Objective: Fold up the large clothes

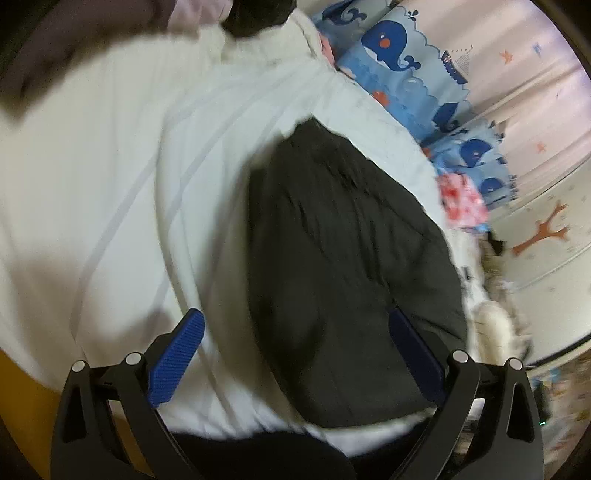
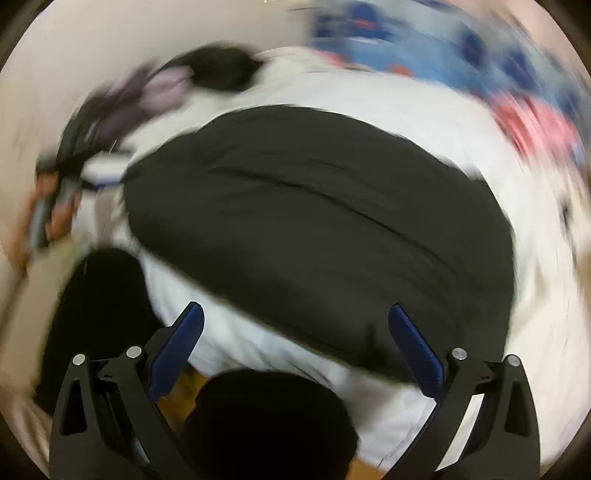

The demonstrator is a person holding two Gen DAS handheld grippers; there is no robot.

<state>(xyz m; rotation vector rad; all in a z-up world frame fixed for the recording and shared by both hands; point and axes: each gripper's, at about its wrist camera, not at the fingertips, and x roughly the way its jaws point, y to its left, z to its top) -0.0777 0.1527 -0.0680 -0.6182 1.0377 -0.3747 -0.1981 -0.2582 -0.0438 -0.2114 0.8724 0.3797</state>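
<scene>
In the left wrist view, a white bed sheet is filling the left and centre of the frame, with faint pale stripes running across it. At the upper left a blurred purplish-grey cloth is lying at the sheet's far edge, with a black bundle beside it at the top centre. The left gripper is hanging over the sheet at the bottom of the frame with its blue-padded fingers standing wide apart and nothing between them. Right of centre, the dark garment is lying flat on the sheet, its near edge passing under the right-hand finger. Further right, a blue whale-print fabric is running along the sheet's edge, and a pale wall with orange figures is taking up the right side.

In the right wrist view, heavily blurred, a person's hand is holding something at the left edge. The right gripper is hovering at the bottom centre, fingers spread and empty. The dark garment is covering the middle of the frame on the white sheet, and blue and pink blur is showing at the upper right.
</scene>
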